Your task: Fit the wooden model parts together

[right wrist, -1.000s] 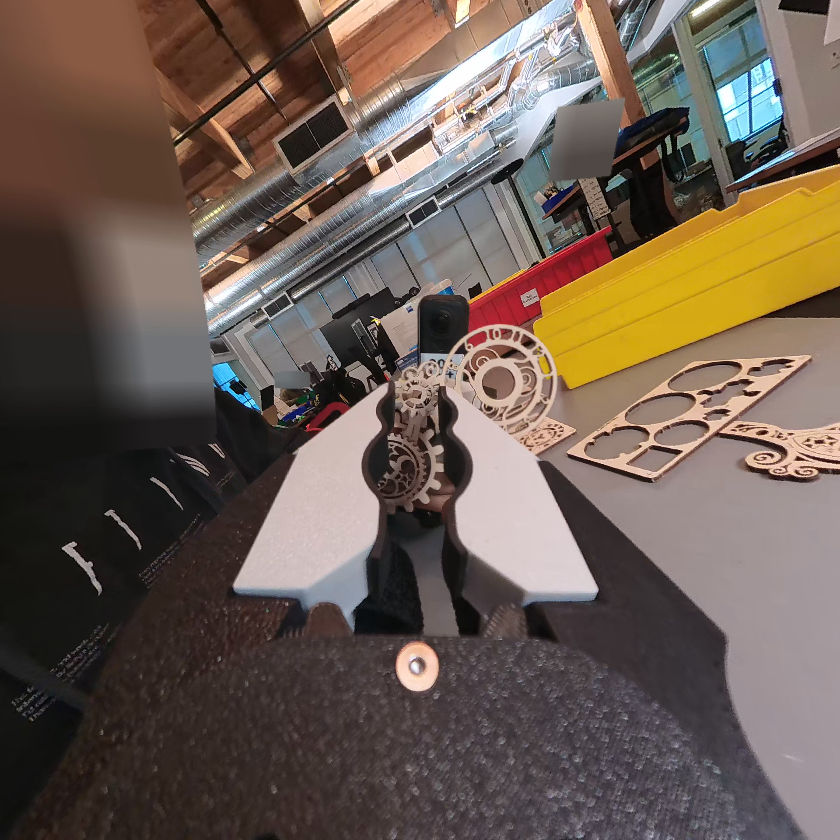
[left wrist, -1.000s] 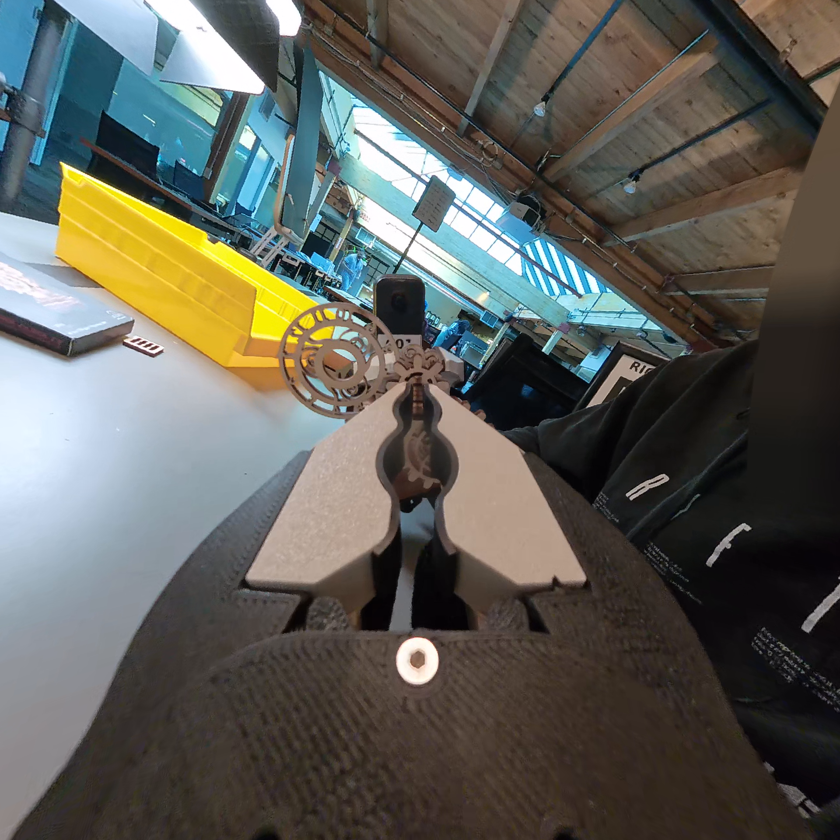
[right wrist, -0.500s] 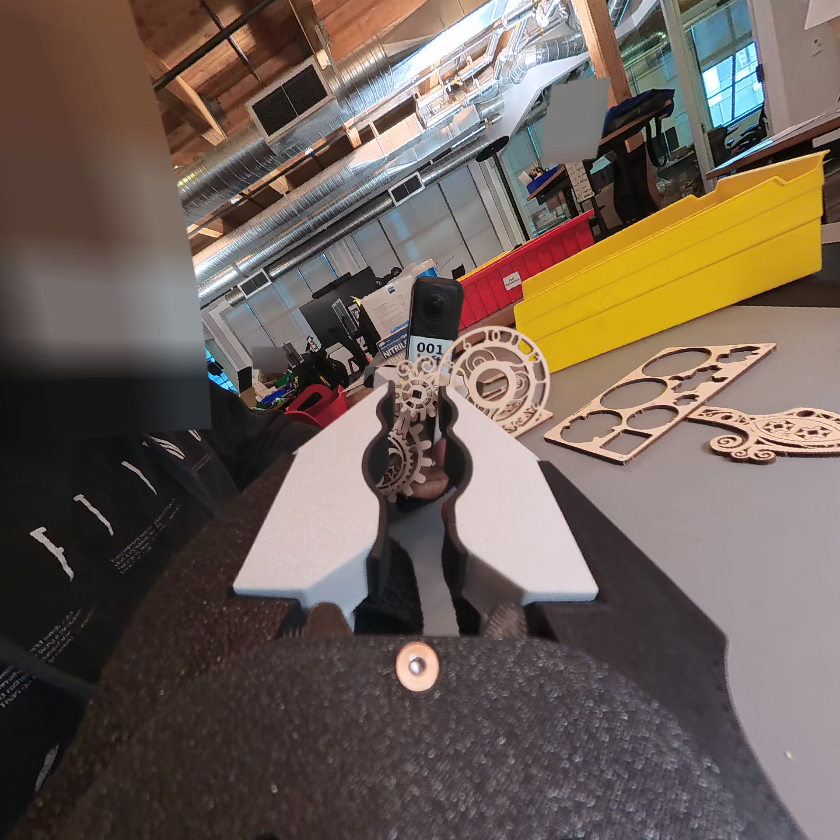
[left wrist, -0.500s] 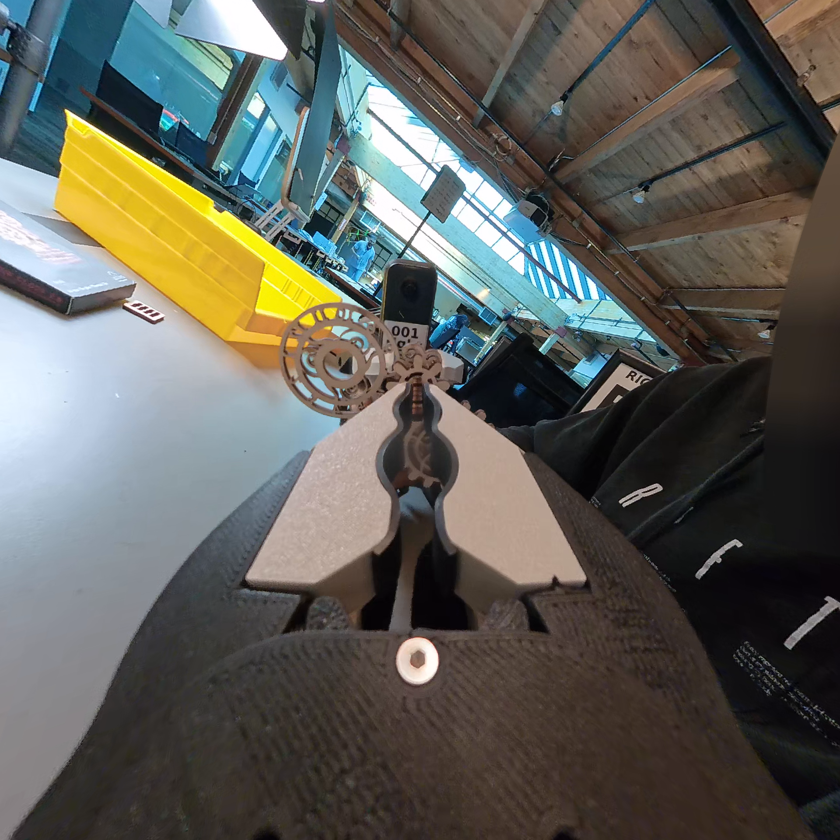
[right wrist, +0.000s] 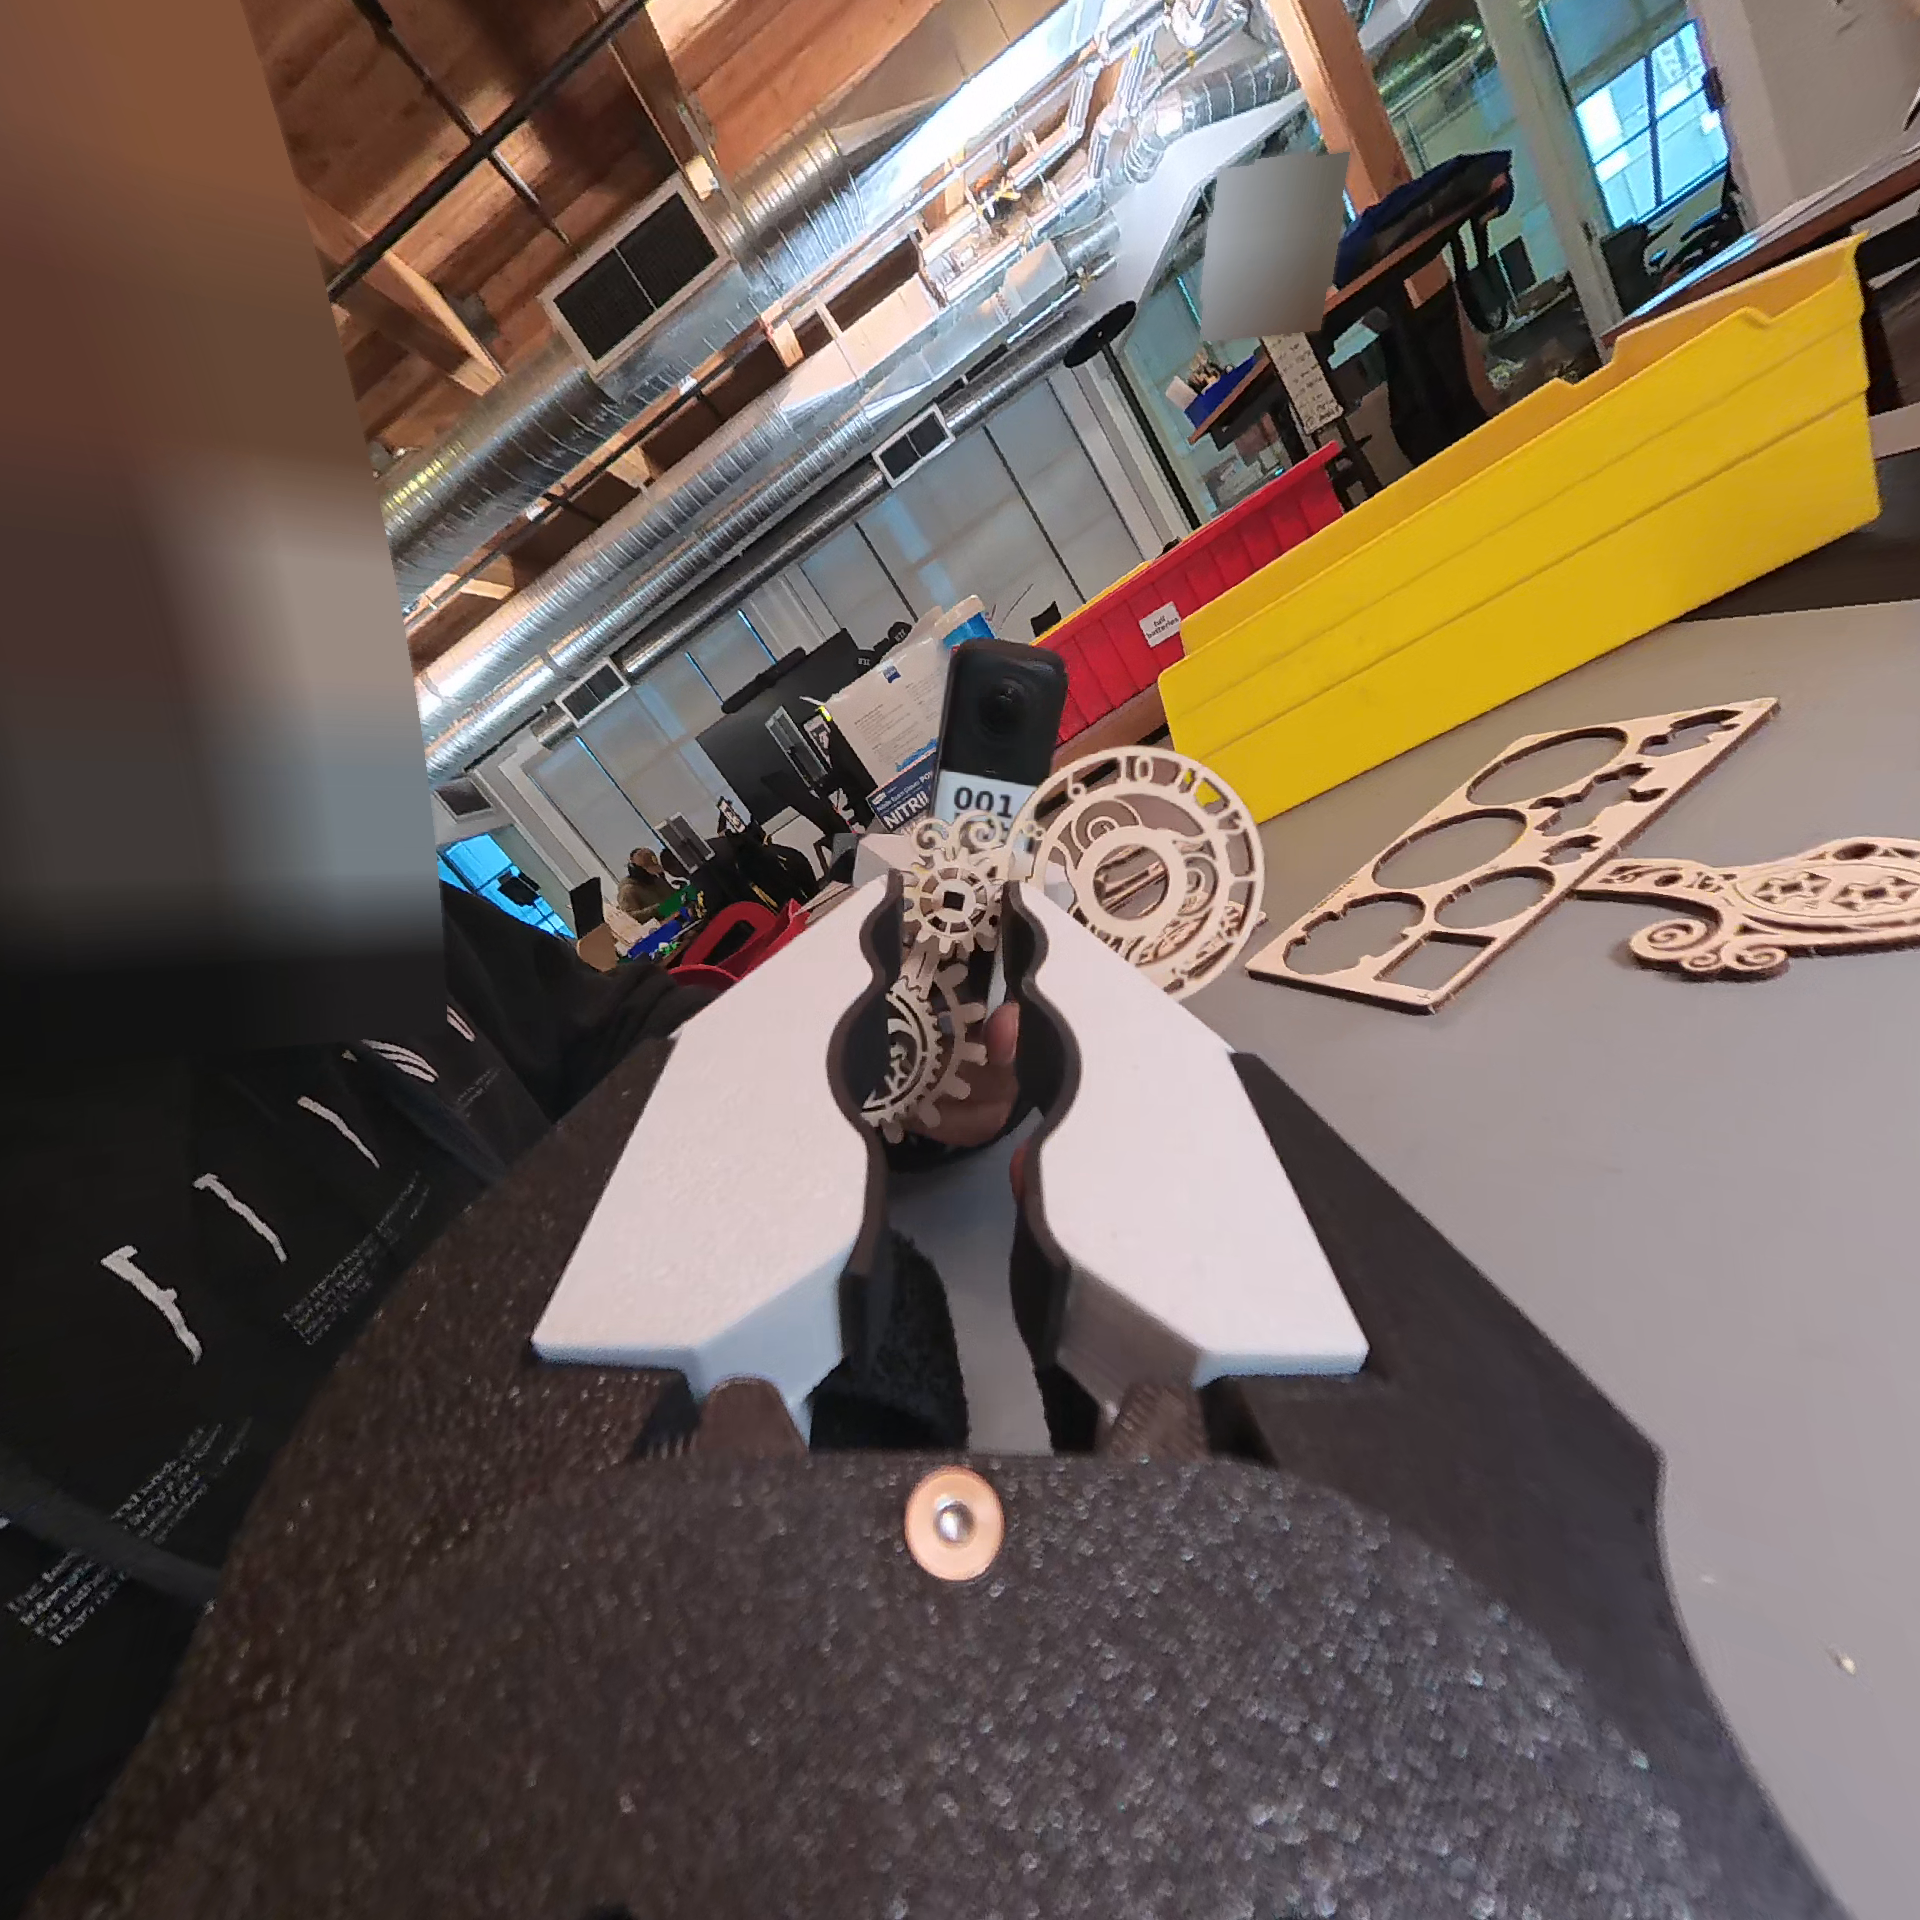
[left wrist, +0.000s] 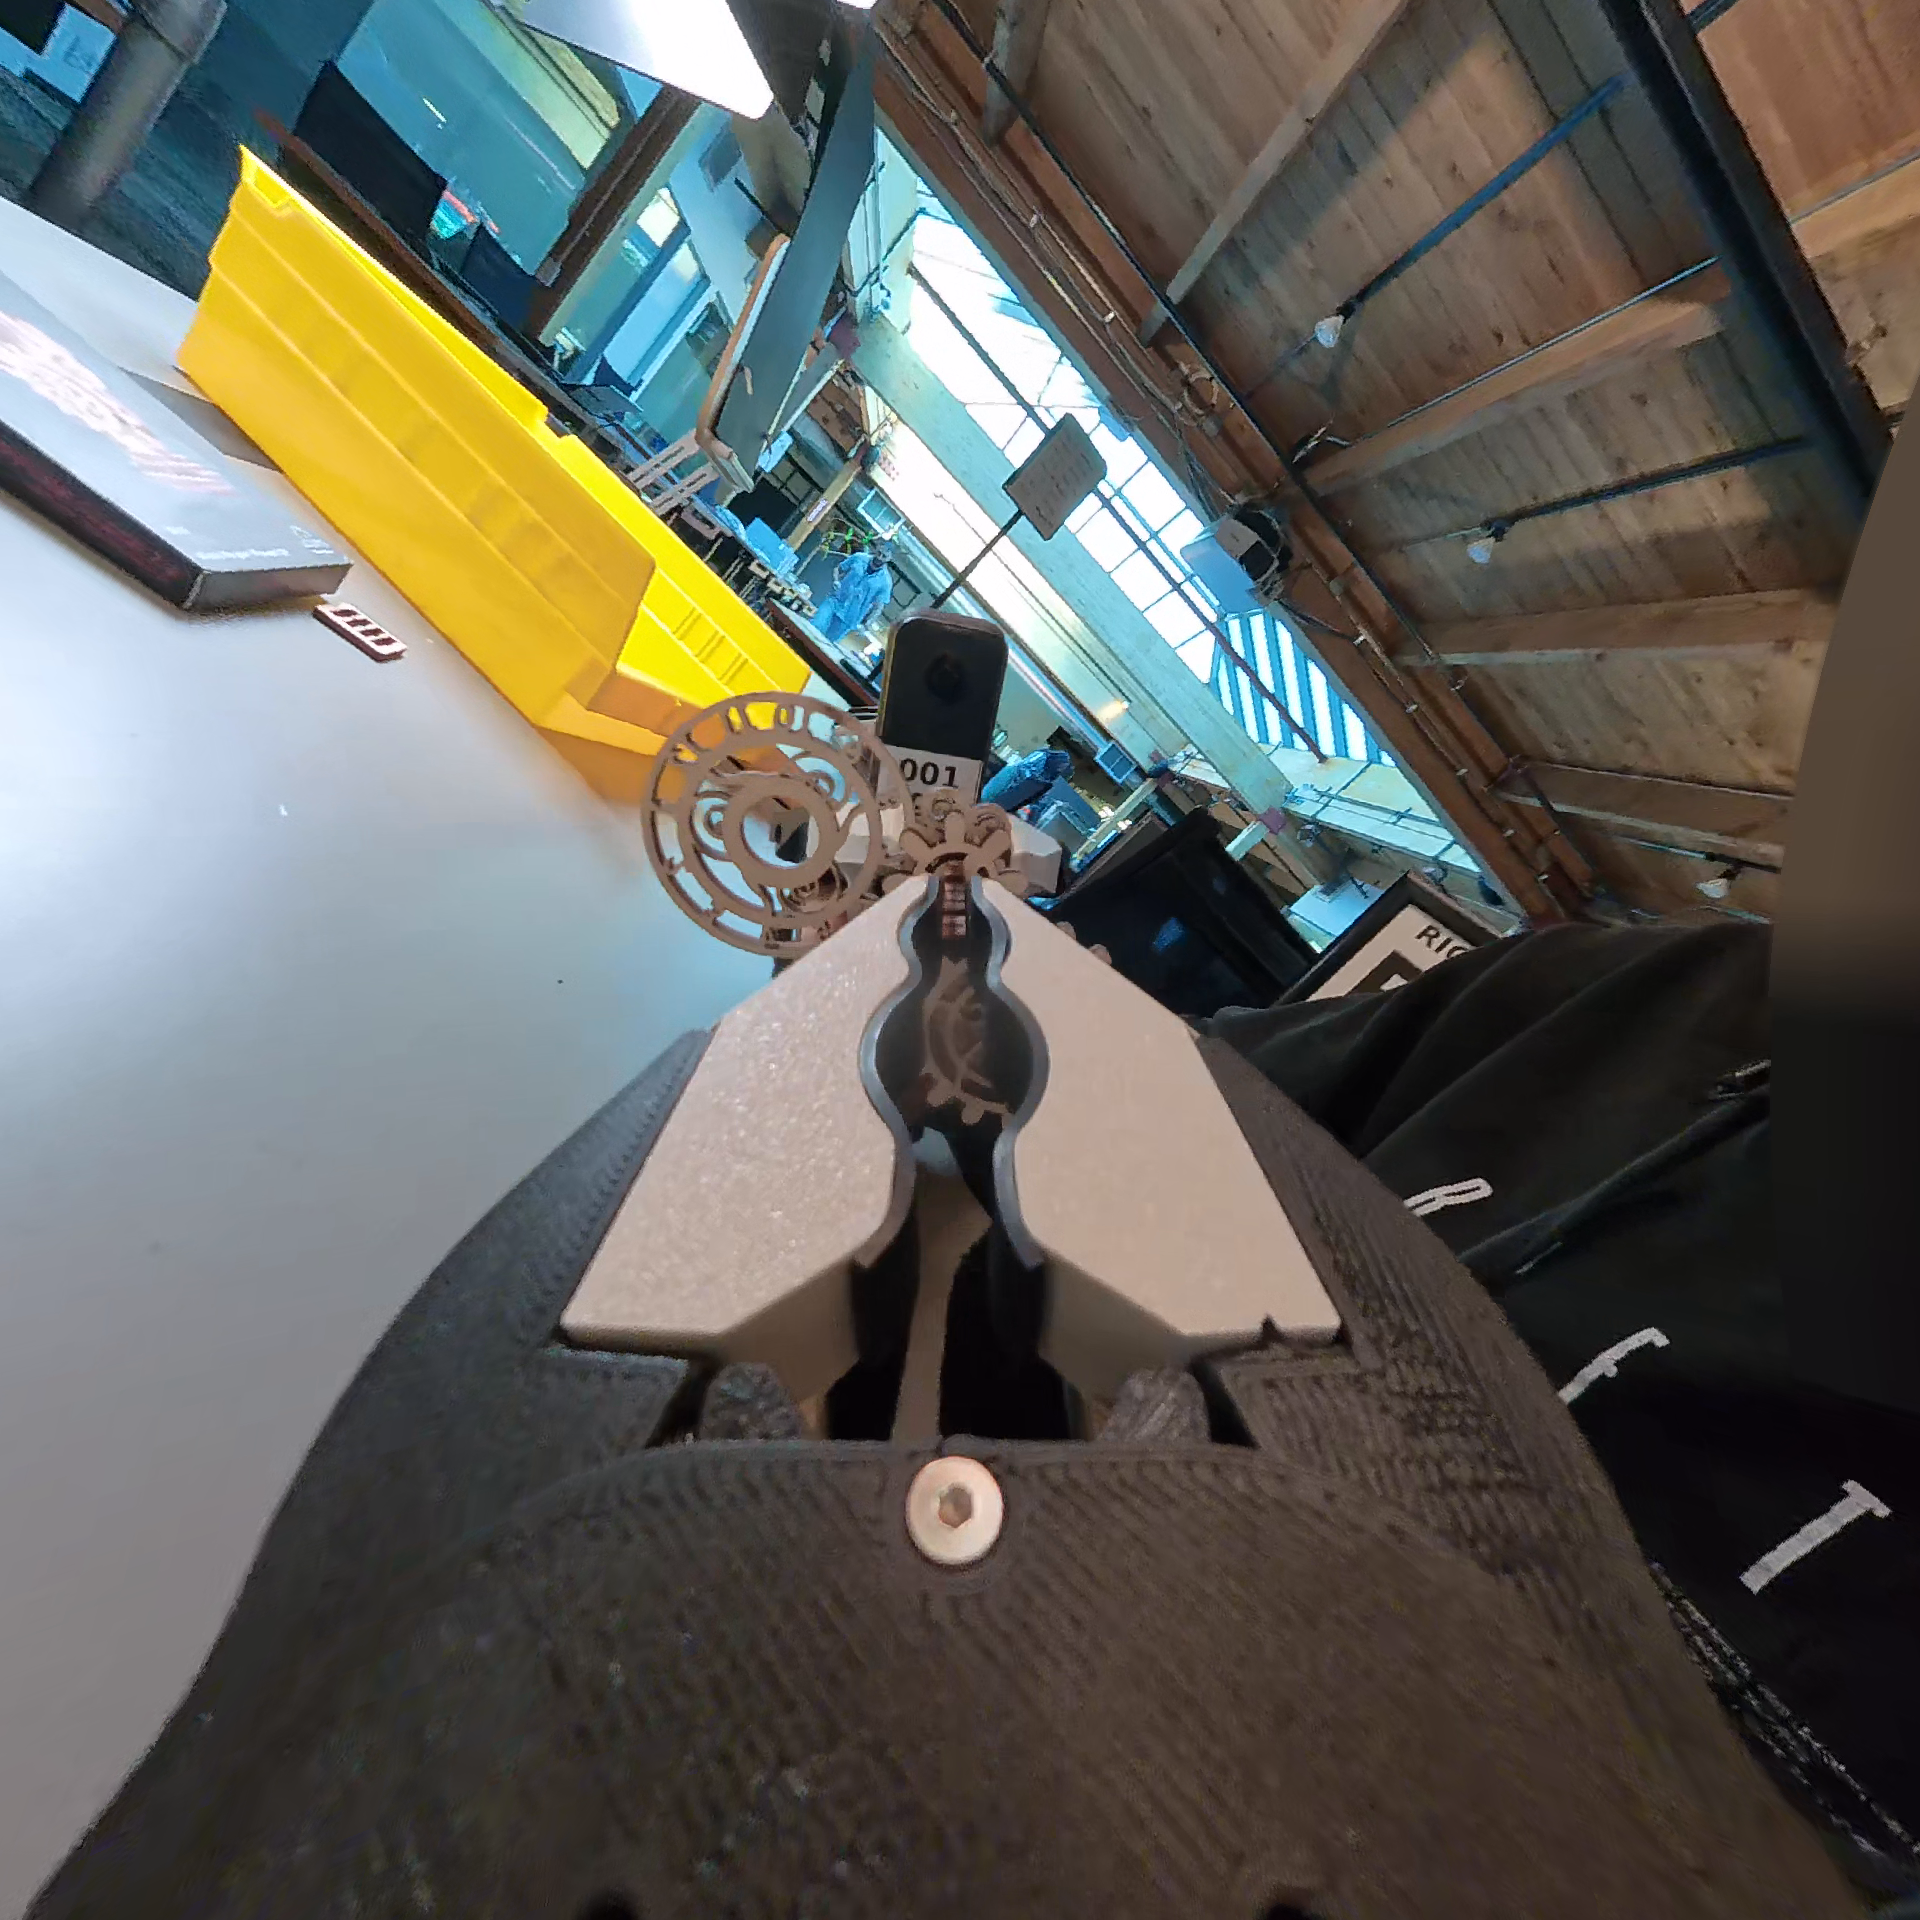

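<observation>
A wooden model is held between my two grippers, which face each other above the grey table (right wrist: 1558,1195). It has a round openwork dial (right wrist: 1143,883) and small meshed gears (right wrist: 940,977). My right gripper (right wrist: 951,899) is shut on the gear part. My left gripper (left wrist: 951,904) is shut on a thin wooden piece (left wrist: 954,1049) of the same model, seen edge-on. In the left wrist view the dial (left wrist: 764,821) stands to the left of the fingertips. How the parts join between the fingers is hidden.
A cut-out wooden sheet (right wrist: 1507,862) and an ornate scroll piece (right wrist: 1787,909) lie on the table to the right. Yellow bins (right wrist: 1538,582) (left wrist: 447,488) and a red bin (right wrist: 1195,603) stand behind. A dark flat box (left wrist: 135,468) and a small dark part (left wrist: 358,629) lie left. A person's black sleeve (left wrist: 1558,1195) is close. The grippers are tip to tip, or close to it.
Both grippers have tilted a little with the model between them, so the background has shifted. Both grips are unchanged.
</observation>
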`<state>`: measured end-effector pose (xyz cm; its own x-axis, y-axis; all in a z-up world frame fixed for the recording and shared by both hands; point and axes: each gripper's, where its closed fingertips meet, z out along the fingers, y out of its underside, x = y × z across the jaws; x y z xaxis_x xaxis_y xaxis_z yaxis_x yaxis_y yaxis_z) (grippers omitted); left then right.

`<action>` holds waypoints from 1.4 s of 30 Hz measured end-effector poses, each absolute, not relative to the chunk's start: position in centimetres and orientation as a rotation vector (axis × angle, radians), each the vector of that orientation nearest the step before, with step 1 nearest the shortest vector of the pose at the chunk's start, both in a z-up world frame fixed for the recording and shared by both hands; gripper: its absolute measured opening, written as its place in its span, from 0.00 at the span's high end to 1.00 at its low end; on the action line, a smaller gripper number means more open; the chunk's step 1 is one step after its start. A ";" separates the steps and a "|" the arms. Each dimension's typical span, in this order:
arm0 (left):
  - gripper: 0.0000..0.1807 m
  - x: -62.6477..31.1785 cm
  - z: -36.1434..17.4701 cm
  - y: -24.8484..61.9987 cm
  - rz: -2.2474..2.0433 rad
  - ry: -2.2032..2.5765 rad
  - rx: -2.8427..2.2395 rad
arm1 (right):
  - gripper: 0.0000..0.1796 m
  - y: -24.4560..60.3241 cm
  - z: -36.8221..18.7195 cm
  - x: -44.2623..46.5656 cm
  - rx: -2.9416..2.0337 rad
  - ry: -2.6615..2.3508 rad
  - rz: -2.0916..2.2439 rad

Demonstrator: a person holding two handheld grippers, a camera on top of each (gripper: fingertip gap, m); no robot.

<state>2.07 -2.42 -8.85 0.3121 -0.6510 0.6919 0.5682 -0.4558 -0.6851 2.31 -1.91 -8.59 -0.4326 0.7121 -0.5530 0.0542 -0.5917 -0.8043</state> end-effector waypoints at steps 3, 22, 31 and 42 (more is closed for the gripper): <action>0.99 2.0 -9.1 -2.4 -1.404 0.074 -1.503 | 0.91 -1.9 -8.8 2.2 -1.358 -1.085 2.088; 1.00 1.8 -9.0 -2.2 -1.445 -0.029 -1.443 | 0.91 -1.8 -9.0 1.8 -1.404 -1.056 2.070; 0.99 2.0 -8.7 -2.3 -1.417 -0.044 -1.415 | 0.91 -1.9 -8.5 2.0 -1.397 -0.994 2.121; 0.99 1.9 -6.8 -2.8 -1.528 -0.001 -1.285 | 0.89 -2.1 -5.9 2.4 -1.265 -1.172 2.005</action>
